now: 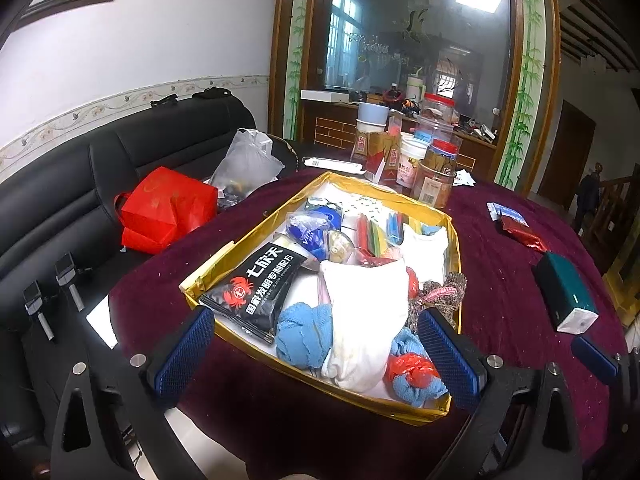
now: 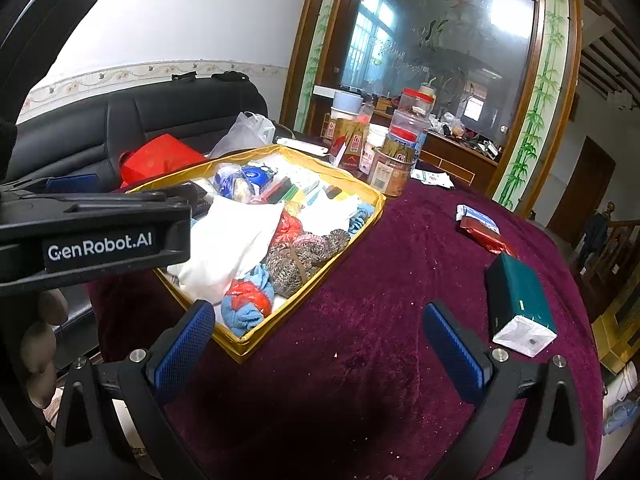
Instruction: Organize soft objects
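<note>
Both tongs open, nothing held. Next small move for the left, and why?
Probably ease the left tongs down onto the white cloth. They are open above the near end of the gold tray, and the cloth lies on top, directly between the fingers. The right tongs hang over bare tablecloth.

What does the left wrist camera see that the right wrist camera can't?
Only the left wrist view shows the black crab-printed snack packet in full. Only the right wrist view shows the left tongs' black body with white lettering. Both show the gold-edged cardboard tray of soft things, the big white cloth and the dark green box.
</note>
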`<move>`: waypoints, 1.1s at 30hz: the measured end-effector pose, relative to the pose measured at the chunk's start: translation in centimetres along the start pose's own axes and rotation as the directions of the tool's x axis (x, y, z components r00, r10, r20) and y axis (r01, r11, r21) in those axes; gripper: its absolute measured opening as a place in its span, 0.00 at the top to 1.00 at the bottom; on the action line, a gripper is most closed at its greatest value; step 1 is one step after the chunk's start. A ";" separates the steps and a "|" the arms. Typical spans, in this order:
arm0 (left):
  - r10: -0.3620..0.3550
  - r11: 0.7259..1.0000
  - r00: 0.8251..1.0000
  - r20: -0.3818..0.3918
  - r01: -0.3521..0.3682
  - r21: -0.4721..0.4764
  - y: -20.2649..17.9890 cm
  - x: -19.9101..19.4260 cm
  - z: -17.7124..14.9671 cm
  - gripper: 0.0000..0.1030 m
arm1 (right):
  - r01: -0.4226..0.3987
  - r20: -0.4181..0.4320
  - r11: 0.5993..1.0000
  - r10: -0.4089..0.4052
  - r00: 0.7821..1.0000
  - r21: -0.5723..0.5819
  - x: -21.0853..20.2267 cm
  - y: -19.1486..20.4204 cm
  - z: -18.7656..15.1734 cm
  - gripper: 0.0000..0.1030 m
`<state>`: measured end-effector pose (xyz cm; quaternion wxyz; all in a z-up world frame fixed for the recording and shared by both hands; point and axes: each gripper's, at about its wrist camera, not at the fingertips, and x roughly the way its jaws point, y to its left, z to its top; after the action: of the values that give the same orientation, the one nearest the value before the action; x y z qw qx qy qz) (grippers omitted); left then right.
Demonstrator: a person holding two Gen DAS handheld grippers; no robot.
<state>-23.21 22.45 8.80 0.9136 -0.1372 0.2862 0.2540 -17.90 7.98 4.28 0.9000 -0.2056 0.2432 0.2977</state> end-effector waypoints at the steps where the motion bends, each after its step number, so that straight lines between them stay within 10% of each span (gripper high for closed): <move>1: -0.002 1.000 1.000 -0.003 0.002 0.002 0.0 0.0 0.0 0.00 | 0.001 -0.003 1.000 -0.001 1.000 0.000 0.0 0.0 0.0 0.00; 33: -0.011 0.999 0.999 -0.053 0.014 0.046 -1.3 0.9 -0.7 0.00 | 0.005 -0.046 0.999 -0.002 0.999 0.050 1.0 -1.2 -0.5 0.00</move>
<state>-22.21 21.44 7.81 0.9102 -0.1244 0.3153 0.2379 -16.60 7.26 3.59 0.8996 -0.1900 0.2710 0.2851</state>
